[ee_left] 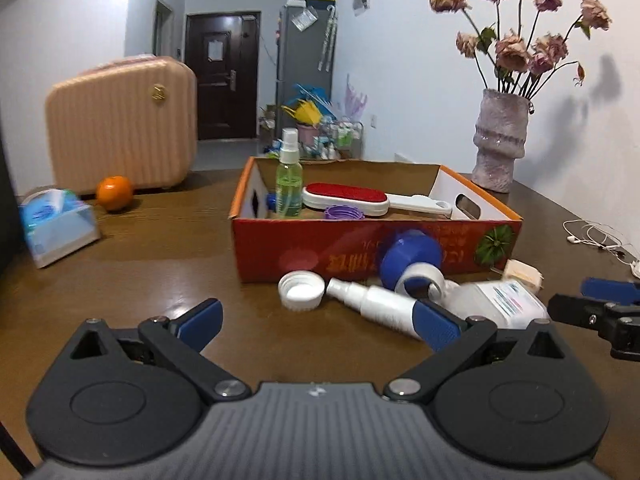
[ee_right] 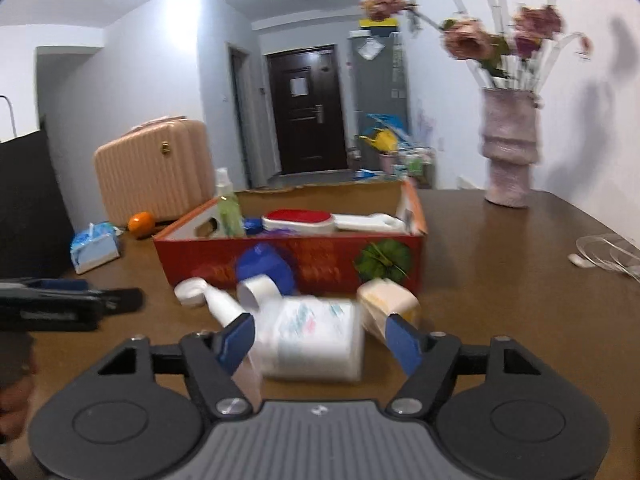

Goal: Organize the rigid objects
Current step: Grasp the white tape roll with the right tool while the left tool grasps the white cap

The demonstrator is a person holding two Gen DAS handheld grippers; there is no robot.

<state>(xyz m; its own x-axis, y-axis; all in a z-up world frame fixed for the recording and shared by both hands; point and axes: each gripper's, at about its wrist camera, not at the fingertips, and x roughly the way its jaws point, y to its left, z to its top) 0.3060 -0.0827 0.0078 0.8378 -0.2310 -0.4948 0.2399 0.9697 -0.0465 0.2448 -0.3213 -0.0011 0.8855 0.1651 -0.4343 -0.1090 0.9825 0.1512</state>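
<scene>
A white bottle (ee_right: 312, 340) w/ a printed label is seen lying on its side on the brown table (ee_left: 140, 248), approx. 6 o'clock of the red cardboard box (ee_left: 304, 248). In the right wrist view it sits between the right gripper (ee_right: 320, 344) fingers, which are spread wide to either side of it; contact can't be told, as the view is motion-blurred. Beside it, at approx. 9 o'clock, a slim white spray bottle (ee_left: 380, 304) is laid flat, and a loose white cap (ee_left: 301, 290) is found at the spray tip. A blue cap (ee_left: 412, 258) w/ a white ring (ee_left: 420, 280) in front is set against the box wall. A tan tape roll (ee_right: 390, 300) is seen at approx. 2 o'clock of the white bottle.

Inside the box, a green spray bottle (ee_left: 289, 184) is stood upright, w/ a red-and-white lint brush (ee_left: 348, 199) and a purple lid (ee_left: 343, 213) lying to its 3 o'clock.

The left gripper (ee_left: 316, 322) is held w/ fingers wide apart, nothing between them.

Only the left wrist view shows the purple lid sharply, plus the right gripper's fingers at the 3 o'clock edge. Only the right wrist view shows the left gripper at 9 o'clock and a black bag (ee_right: 32, 200) beyond it. Seen in both: pink suitcase (ee_left: 120, 128), orange (ee_left: 115, 192), tissue pack (ee_left: 56, 224), vase of dried roses (ee_left: 500, 140), earphone cable (ee_left: 600, 236).
</scene>
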